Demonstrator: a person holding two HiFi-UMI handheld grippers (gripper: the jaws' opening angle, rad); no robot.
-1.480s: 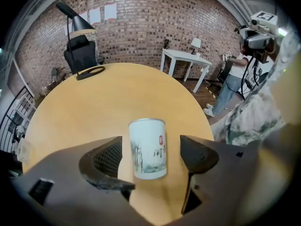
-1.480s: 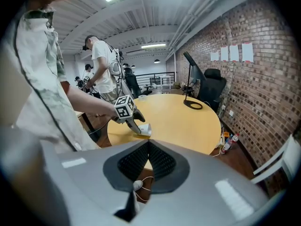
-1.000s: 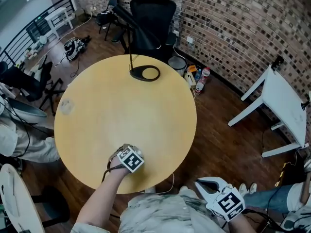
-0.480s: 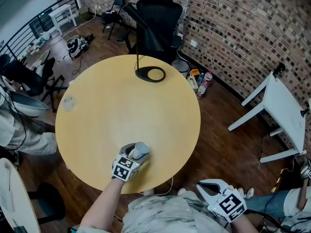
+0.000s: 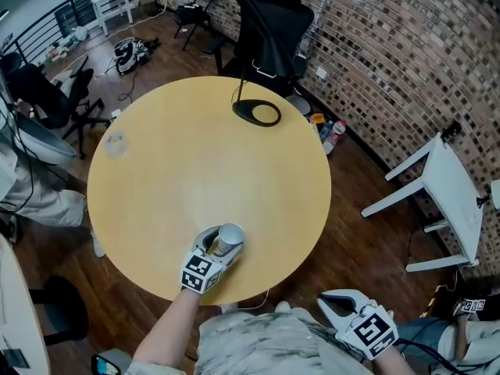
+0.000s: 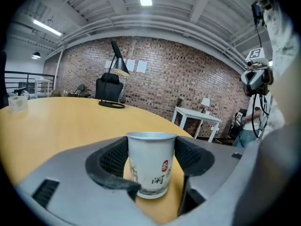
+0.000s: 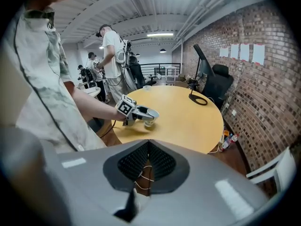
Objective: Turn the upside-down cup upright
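A white paper cup (image 5: 230, 237) with dark print and a red mark stands mouth up between the jaws of my left gripper (image 5: 226, 241), near the front edge of the round yellow table (image 5: 195, 147). In the left gripper view the cup (image 6: 150, 166) is upright, and the two black pads press on its sides; the left gripper (image 6: 150, 160) is shut on it. The right gripper view shows the cup (image 7: 149, 121) at the table's near side. My right gripper (image 5: 336, 301) hangs off the table at the lower right, its pads (image 7: 162, 161) closed together on nothing.
A black lamp base (image 5: 262, 113) sits at the table's far side, with a black office chair (image 5: 273, 22) behind it. A clear plastic cup (image 5: 116, 143) stands by the left edge. A white side table (image 5: 449, 201) is at the right. People (image 7: 113, 55) stand beyond the table.
My left gripper has rolled over and risen a little with the cup. The cup was hidden under the marker cube; now its open mouth faces up. The right gripper shifted slightly.
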